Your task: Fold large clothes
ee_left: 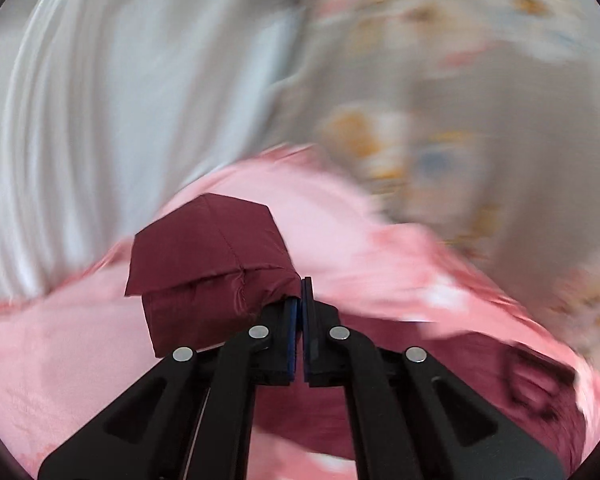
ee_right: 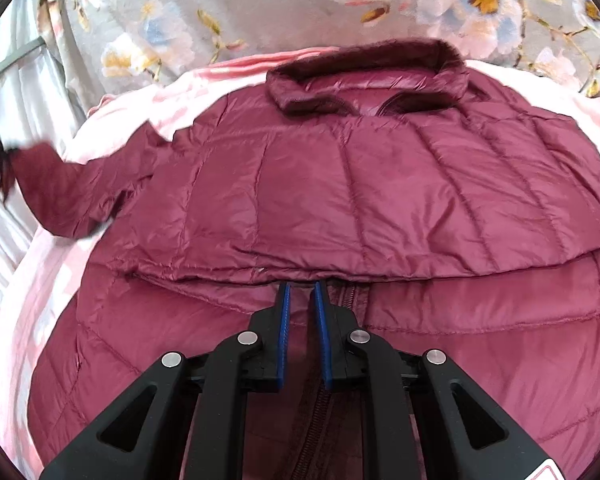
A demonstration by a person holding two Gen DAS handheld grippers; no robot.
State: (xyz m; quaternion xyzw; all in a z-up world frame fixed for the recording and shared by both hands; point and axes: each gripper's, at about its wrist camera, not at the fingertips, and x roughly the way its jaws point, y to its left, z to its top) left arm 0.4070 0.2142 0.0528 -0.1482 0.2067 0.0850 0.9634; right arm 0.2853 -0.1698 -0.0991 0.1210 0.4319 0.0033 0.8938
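A maroon puffer jacket lies on a pink sheet, its lower part folded up over the body and its fuzzy collar at the far end. My right gripper sits at the folded edge, jaws narrowly apart, with the hem pinched at the tips. The jacket's left sleeve stretches out to the left edge, where a dark blurred gripper holds its end. In the left wrist view my left gripper is shut on the maroon sleeve cuff, which bunches to the left of the fingers above the sheet.
A grey floral quilt lies beyond the collar. White pleated fabric hangs along the left side. More of the maroon jacket shows low on the right of the left wrist view. That view's background is blurred.
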